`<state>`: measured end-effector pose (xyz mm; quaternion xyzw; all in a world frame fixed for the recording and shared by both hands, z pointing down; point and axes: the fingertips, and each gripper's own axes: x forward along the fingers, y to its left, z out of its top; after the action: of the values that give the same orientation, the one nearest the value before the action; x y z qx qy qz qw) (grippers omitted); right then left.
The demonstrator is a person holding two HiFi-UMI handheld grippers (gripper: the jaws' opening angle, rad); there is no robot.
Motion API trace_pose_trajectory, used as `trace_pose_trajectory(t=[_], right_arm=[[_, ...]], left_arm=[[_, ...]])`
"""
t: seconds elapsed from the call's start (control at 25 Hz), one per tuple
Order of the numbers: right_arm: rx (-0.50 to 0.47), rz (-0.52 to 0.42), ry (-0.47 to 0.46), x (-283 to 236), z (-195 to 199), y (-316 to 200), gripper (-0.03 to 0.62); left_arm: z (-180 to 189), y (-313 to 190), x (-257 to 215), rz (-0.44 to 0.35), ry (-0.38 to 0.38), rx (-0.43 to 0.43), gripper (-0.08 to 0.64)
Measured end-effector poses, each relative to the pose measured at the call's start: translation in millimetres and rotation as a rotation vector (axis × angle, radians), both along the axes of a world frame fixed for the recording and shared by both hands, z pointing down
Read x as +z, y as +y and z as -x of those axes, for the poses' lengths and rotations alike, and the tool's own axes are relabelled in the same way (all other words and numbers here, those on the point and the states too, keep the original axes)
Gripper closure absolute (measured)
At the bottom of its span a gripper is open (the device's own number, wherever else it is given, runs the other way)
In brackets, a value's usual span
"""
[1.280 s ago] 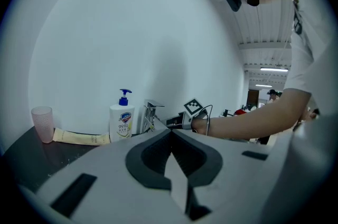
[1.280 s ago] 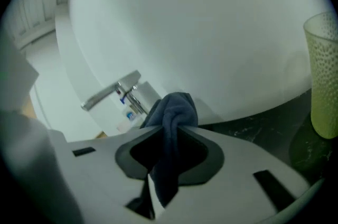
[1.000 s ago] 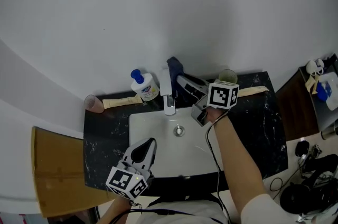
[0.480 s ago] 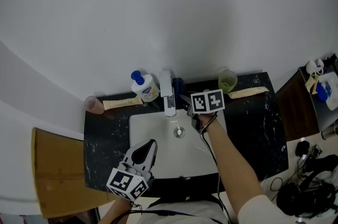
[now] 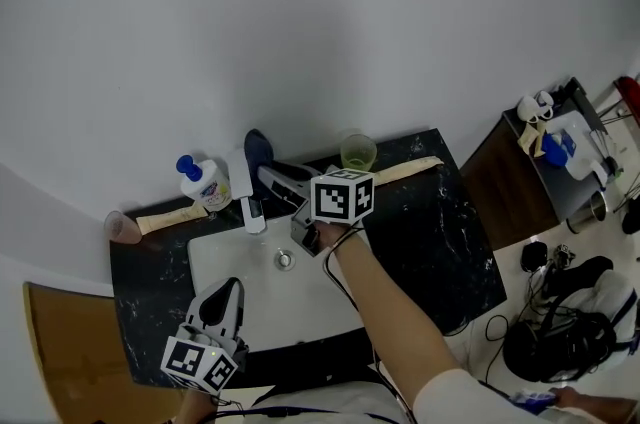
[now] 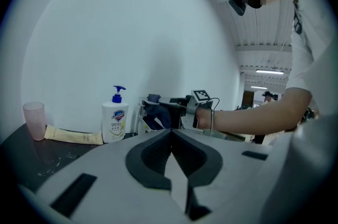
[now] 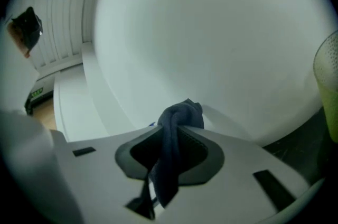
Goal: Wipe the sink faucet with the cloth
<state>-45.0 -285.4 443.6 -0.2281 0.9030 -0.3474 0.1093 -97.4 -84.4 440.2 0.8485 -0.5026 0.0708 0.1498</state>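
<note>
The chrome faucet [image 5: 252,204] stands at the back rim of the white sink [image 5: 230,257]. My right gripper [image 5: 270,174] reaches in level from the right and is shut on a dark blue cloth [image 5: 257,150]. The cloth bunches at the faucet's rear right side. In the right gripper view the cloth [image 7: 177,125] hangs pinched between the jaws in front of the white wall. My left gripper [image 5: 224,296] rests over the sink's front left, shut and holding nothing. From the left gripper view I see the faucet [image 6: 141,118] with the cloth [image 6: 159,113] beside it.
A soap pump bottle [image 5: 205,182] and a pink cup [image 5: 123,227] stand left of the faucet, a green cup [image 5: 358,150] to its right. Beige strips [image 5: 170,216] lie along the wall on the black counter [image 5: 440,232]. A cluttered side table [image 5: 560,147] is at the right.
The right gripper pulled the cloth forward along the faucet's right side, then pushed it back to the faucet's rear. The head view has swung right. The left gripper stayed put.
</note>
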Motion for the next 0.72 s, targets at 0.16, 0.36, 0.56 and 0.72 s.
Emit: trace_pose_trajectory(t=[0.16, 0.36, 0.56, 0.72], right_arm=[[0.024, 0.061, 0.193, 48, 7, -6, 0.512], [0.045, 0.11, 0.219, 68, 7, -10, 0.512], [0.029, 0.163, 0.385, 105, 8, -11, 0.512], [-0.016, 0.181, 0.485, 127, 17, 6, 0.512]], left_arm=[[-3, 1, -5, -0.012, 0.004, 0.01, 0.558], [9, 9, 0, -0.014, 0.008, 0.003, 0.558], [21, 20, -4, 0.0, -0.007, -0.031, 0.558], [29, 25, -3, 0.001, -0.008, -0.049, 0.558]])
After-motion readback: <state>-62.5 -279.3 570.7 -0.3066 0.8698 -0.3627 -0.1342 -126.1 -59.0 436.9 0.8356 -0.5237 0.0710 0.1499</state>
